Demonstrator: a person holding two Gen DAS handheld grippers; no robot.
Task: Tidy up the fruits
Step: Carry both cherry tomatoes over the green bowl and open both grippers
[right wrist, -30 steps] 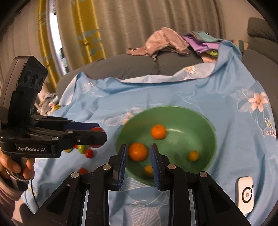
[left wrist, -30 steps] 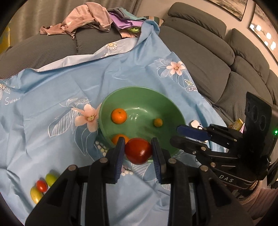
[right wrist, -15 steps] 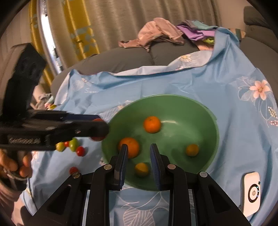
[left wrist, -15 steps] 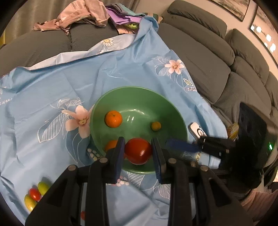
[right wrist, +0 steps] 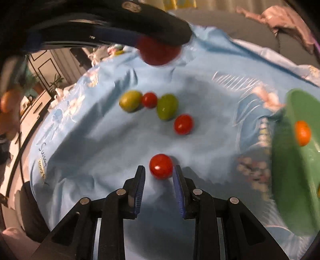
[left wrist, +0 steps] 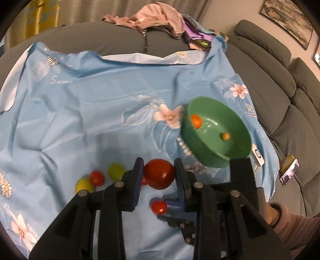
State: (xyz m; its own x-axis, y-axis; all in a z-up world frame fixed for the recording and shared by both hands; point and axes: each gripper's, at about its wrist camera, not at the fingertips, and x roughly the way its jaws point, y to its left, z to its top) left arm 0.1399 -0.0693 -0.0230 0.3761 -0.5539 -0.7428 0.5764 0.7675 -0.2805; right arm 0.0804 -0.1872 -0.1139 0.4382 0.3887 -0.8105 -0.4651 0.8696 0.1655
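Note:
My left gripper (left wrist: 159,172) is shut on a large red tomato (left wrist: 159,173), held above the blue cloth; it also shows from the right wrist view (right wrist: 159,51). My right gripper (right wrist: 159,174) is open, its jaws on either side of a small red tomato (right wrist: 161,166) lying on the cloth; that tomato also shows in the left wrist view (left wrist: 159,207). The green bowl (left wrist: 236,148) to the right holds an orange (left wrist: 196,121) and a small yellow fruit (left wrist: 225,136). It also shows in the right wrist view (right wrist: 294,200), with the orange (right wrist: 303,133).
Two yellow-green fruits (right wrist: 130,101) (right wrist: 167,107) and two more small red tomatoes (right wrist: 149,100) (right wrist: 183,124) lie on the flowered blue cloth (left wrist: 80,112). A white remote (left wrist: 258,155) lies right of the bowl. Clothes (left wrist: 152,19) are piled on the grey sofa (left wrist: 280,96).
Both grippers swung left, away from the bowl. The left still holds the large tomato. The right gripper dropped low to the cloth and now straddles a small red tomato.

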